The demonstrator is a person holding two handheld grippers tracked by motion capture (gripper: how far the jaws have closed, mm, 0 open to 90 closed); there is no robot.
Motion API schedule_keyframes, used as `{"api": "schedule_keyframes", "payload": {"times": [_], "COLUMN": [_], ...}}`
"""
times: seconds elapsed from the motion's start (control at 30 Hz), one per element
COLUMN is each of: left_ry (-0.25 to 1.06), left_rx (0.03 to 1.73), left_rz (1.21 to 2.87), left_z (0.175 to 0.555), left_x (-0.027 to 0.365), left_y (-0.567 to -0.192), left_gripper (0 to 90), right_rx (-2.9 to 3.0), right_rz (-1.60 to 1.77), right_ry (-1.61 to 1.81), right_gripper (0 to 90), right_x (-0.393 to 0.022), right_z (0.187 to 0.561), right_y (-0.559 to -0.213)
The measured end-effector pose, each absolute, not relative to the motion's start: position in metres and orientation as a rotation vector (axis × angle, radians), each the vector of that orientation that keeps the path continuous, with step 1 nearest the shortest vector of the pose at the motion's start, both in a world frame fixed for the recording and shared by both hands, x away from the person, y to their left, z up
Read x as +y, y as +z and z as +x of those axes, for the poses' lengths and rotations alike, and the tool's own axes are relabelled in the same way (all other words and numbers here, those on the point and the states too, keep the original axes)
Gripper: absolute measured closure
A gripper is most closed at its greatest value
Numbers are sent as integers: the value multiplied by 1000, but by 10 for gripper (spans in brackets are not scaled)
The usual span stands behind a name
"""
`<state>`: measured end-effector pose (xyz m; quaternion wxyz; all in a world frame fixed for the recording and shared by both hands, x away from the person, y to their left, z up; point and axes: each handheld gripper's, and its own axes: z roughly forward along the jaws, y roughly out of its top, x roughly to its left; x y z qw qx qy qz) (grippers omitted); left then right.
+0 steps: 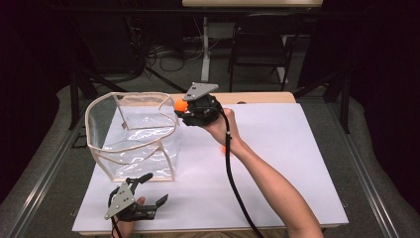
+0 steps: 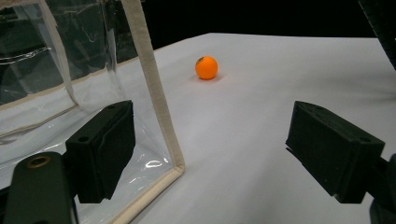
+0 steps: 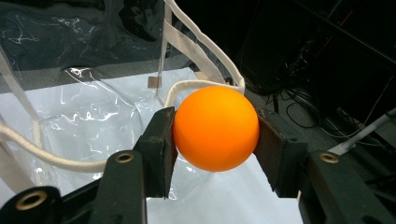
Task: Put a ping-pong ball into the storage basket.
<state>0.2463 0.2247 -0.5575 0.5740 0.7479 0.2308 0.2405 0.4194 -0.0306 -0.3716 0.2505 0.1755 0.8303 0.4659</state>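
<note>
Presently — step in hand: carrying an orange ball (image 3: 215,128) toward the clear plastic bag (image 1: 132,134), judged as the delivery stage of a drop-in.
Right claw (image 1: 183,106): closed on the orange ball, one pad pressing each side; it hangs at the bag's right rim, above the white surface (image 1: 277,148).
Left claw (image 1: 148,191): jaws wide apart, nothing between them; it lies low at the bag's near corner.
Bag: transparent, upright, mouth open, edged in cream tape.
Ball in grip: smooth, matte, evenly orange, round.
Second ball (image 2: 206,67): orange, with a small dark mark; it sits loose on the surface, apart from the bag.
Next move: probably bring the ball over the open mouth, then part the jaws.
</note>
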Motion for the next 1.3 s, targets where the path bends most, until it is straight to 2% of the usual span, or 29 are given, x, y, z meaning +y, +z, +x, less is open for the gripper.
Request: {"api": "schedule_keyframes", "payload": {"times": [1.3], "left_ry": [562], "left_rx": [542], "left_rz": [1747], "left_z": [246], "left_x": [225], "left_y": [-558], "left_gripper": [155], "right_rx": [2239], "right_rz": [419], "right_ry": [1297], "right_gripper": [510], "right_x": [-9], "right_z": [415], "right_y": [-355]}}
